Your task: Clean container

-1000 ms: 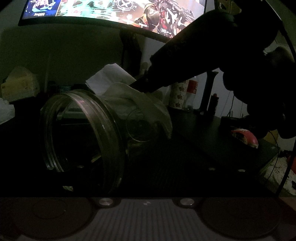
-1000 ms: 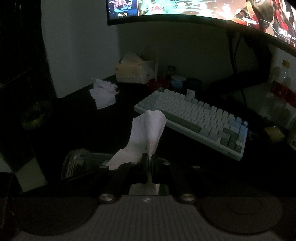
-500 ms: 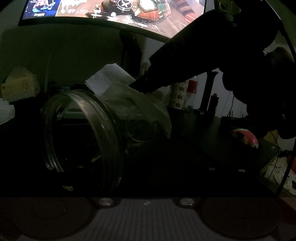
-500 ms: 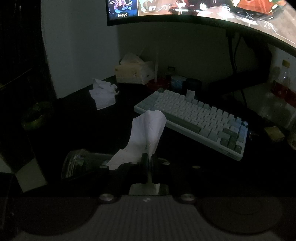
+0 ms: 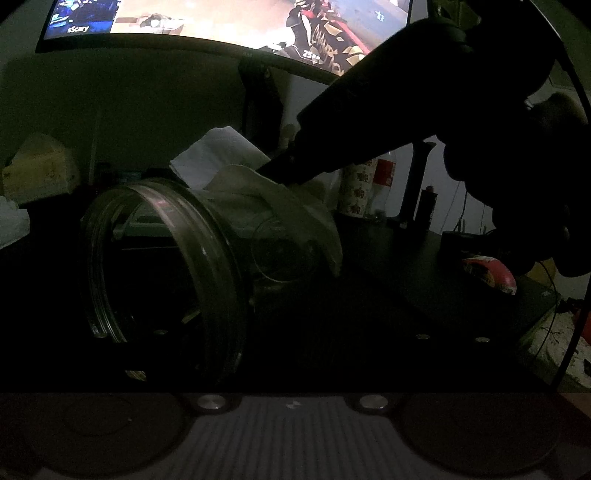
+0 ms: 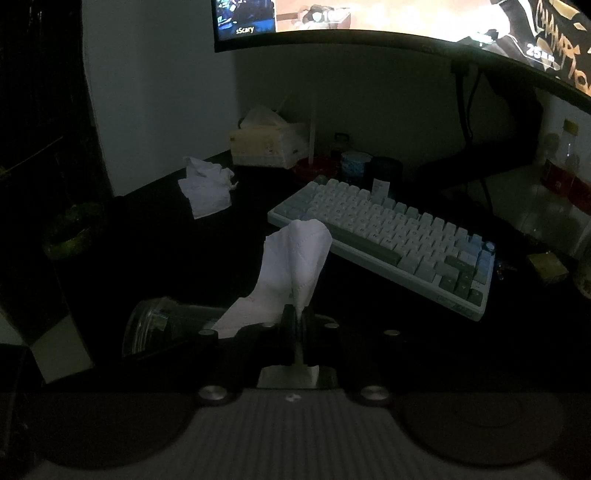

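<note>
The dark surface [image 6: 177, 258] carries everything here, with a curved monitor [image 6: 406, 22] glowing above it and a pale keyboard [image 6: 388, 236] lying at about two o'clock from the right gripper [image 6: 295, 321]. A tissue box [image 6: 266, 144] and a crumpled tissue [image 6: 207, 188] sit well apart at eleven o'clock, out of the work.

The glass jar [image 5: 166, 266] lies on its side. In the left wrist view its wide mouth fills the nine o'clock half of the picture, and its long axis runs from that mouth back toward one o'clock, so the body tapers away from the camera. The left gripper is lost in shadow at the foot of that view. The jar sits so close that it seems held there, but I cannot tell how the jaws stand.

The right gripper [image 5: 280, 173] comes in from two o'clock as a dark wedge, pinched tight on a white tissue [image 6: 295, 266]. In its own view the tissue stands up at twelve o'clock between the closed jaws, and the jar [image 6: 162, 325] shows just beside it at nine o'clock. The tissue [image 5: 258, 199] drapes over the jar's upper wall, so the wiping is on the outside. The mouth faces away from the right gripper, so reaching the inside would likely mean coming round the rim.
</note>
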Available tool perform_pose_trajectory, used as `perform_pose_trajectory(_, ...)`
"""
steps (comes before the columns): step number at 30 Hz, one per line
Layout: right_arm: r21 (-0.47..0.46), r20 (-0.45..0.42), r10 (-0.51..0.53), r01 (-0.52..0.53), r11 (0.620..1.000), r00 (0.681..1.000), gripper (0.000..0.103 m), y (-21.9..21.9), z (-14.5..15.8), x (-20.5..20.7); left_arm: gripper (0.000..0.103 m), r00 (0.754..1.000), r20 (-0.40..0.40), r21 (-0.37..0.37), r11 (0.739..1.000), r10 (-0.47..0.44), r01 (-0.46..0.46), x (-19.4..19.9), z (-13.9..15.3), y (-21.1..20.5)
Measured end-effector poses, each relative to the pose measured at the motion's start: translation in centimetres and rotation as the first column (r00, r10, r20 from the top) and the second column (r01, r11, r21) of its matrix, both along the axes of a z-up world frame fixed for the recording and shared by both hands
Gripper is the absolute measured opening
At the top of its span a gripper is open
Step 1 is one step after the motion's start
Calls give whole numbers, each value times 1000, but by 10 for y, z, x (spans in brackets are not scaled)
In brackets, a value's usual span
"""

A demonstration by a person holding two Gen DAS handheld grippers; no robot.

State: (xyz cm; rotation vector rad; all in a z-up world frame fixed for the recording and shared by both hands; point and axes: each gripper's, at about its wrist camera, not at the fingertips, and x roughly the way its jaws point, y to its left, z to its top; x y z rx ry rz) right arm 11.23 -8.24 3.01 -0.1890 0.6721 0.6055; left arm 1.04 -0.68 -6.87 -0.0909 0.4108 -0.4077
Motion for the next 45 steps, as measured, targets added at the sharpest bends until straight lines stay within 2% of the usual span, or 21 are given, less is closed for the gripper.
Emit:
perform_pose_trajectory(5,1,-12,-10,10,1000,1000,7,0,1,0,89,1000,0,1,1000,0,0,0,0,0)
perform_pose_trajectory(13,6,6,93,-93,996,996,7,21,5,-21,88,1000,-6,-7,1000,-7,7,1,1,3)
perform_pose_trajectory(19,11,-15,12,-12,1000,1000,7,4,1,-3,88,1000,-25,-27,1000,-15,14,3,3,7)
perform_pose_trajectory(25,-4,-26,-67,67,998,997,7,-9,-2,13,88,999,-42,9,1000,10,-10,10,6,5)
perform_pose_trajectory(31,60,-27,75,-73,995,997,7,12,3,-3,88,998,-67,5,1000,19,-19,19,8,9)
perform_pose_trajectory(33,55,-16,97,-96,994,995,7,15,3,-5,88,997,-70,14,999,31,-30,20,9,10)
perform_pose_trajectory(35,40,-10,70,-70,997,997,7,11,1,0,88,997,-73,19,999,39,-38,20,10,12)
perform_pose_trajectory(38,2,-11,-42,42,999,999,7,-4,-4,21,88,996,-80,17,999,52,-50,22,11,17)
perform_pose_trajectory(41,2,-46,-115,115,993,992,7,-10,-8,36,88,994,-89,16,998,60,-59,26,12,19)
perform_pose_trajectory(43,1,-10,-91,91,996,996,7,-2,-5,30,88,994,-92,21,998,65,-63,29,13,19)
perform_pose_trajectory(45,44,-14,-5,5,999,1000,7,8,0,20,88,993,-93,27,997,68,-66,31,13,19)
